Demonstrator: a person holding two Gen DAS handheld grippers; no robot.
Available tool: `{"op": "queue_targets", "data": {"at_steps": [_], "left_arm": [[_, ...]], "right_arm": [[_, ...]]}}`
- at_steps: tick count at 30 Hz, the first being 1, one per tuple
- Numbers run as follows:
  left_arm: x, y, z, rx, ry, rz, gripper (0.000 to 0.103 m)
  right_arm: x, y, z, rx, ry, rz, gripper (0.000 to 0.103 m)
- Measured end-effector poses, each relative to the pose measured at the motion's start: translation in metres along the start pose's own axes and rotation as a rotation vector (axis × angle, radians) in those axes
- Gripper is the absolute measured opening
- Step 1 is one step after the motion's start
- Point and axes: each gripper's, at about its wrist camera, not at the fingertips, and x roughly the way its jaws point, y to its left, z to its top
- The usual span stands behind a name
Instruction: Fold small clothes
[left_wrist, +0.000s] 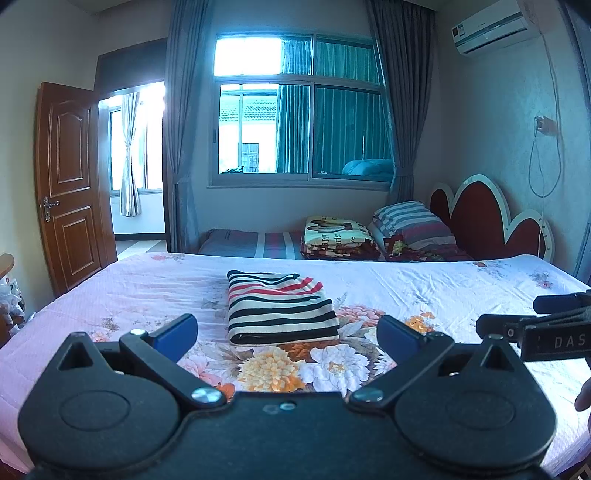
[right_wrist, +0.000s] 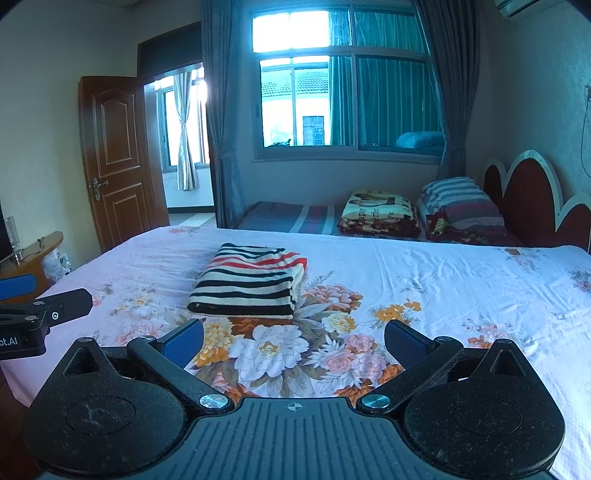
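A striped garment (left_wrist: 279, 308) (right_wrist: 251, 284), cream with black and red bands, lies folded into a neat rectangle on the floral bedsheet (left_wrist: 443, 291) (right_wrist: 424, 280). My left gripper (left_wrist: 286, 336) hovers just short of its near edge, open, with nothing between its blue pads. My right gripper (right_wrist: 293, 341) stands open as well, a little back from the garment and to its right, holding nothing. Each gripper shows at the edge of the other's view: the right gripper's body (left_wrist: 535, 328) at the far right of the left wrist view, the left gripper's body (right_wrist: 37, 314) at the far left of the right wrist view.
Beyond the bed a second, lower bed carries a folded blanket (left_wrist: 338, 236) (right_wrist: 380, 214) and a striped pillow (left_wrist: 413, 223) (right_wrist: 461, 199) by a red headboard (left_wrist: 491, 218). A wooden door (left_wrist: 70, 184) stands ajar at the left. A small wooden table (right_wrist: 33, 258) sits by the bed's left edge.
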Motion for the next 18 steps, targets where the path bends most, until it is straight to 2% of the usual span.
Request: {"op": "queue_targets", "data": {"at_steps": [18], "left_arm": [[0.0007,-0.0006,-0.0007,0.007,-0.007,-0.002,0.102]], "right_arm": [[-0.0015,-0.0013,0.0011,-0.009,0.004,-0.004,0.103]]}}
